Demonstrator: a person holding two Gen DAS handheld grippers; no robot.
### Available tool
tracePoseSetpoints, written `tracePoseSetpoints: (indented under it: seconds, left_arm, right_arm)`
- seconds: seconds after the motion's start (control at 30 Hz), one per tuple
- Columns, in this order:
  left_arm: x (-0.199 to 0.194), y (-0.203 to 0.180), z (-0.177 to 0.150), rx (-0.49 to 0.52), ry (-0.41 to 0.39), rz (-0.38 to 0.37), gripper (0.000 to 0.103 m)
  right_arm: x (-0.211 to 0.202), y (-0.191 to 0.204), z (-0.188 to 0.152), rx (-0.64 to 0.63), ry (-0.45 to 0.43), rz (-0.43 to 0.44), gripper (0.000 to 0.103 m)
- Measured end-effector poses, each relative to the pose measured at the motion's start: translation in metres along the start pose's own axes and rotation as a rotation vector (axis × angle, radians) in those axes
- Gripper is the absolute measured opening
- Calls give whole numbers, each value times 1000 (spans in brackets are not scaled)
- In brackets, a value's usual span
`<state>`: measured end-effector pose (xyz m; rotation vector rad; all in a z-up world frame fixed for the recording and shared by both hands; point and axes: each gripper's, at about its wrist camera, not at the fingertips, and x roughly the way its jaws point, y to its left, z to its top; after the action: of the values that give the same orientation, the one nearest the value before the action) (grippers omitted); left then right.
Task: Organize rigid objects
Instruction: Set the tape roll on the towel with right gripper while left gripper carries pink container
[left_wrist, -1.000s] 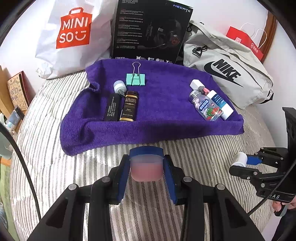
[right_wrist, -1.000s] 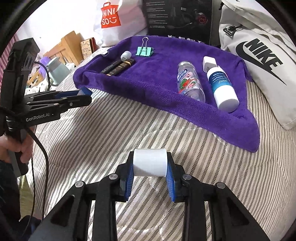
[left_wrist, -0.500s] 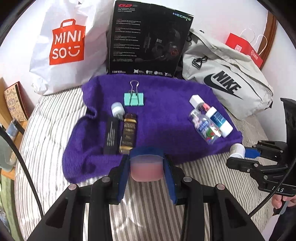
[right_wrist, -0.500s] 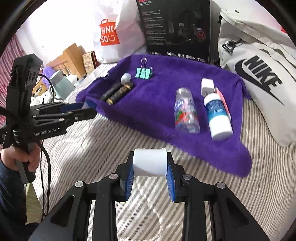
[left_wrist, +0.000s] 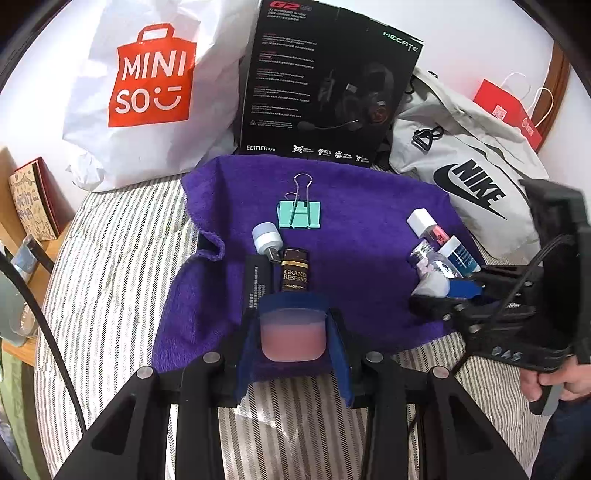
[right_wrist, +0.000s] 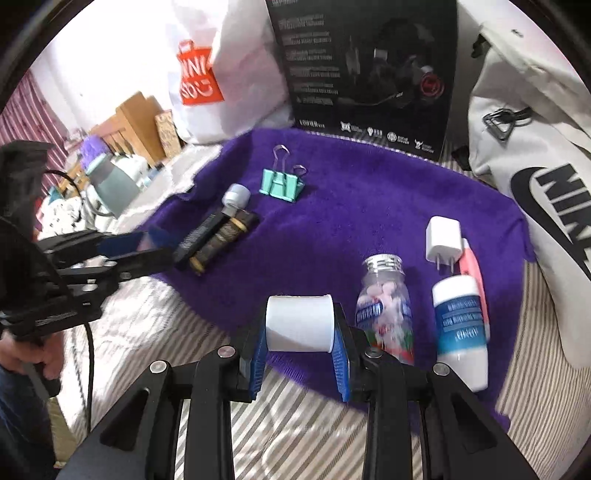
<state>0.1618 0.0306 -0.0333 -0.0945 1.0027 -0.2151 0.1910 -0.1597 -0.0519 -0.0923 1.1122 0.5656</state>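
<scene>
My left gripper is shut on a pink jar with a blue lid, held over the near edge of the purple towel. My right gripper is shut on a white cylinder, over the towel's near edge beside a clear candy bottle and a white and blue bottle. On the towel lie a teal binder clip, a small white USB light, a black stick, a brown tube and a white charger plug.
A Miniso bag, a black headset box and a grey Nike bag stand behind the towel. The striped bedcover surrounds it. A wooden shelf with clutter is at the left.
Both grippers have moved forward with their objects, from over the striped cover to over the towel's near edge. The right gripper now sits next to the bottles.
</scene>
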Motion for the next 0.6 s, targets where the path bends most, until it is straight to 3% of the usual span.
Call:
tracePoseSetpoints:
  seconds: [0.33, 0.6]
  left_arm:
    - [7, 6, 7, 4, 10, -7, 35]
    - [13, 4, 10, 12, 16, -15, 35]
  right_arm:
    - [27, 5, 3, -44, 60, -86, 31]
    - [29, 3, 8, -70, 92, -68, 33]
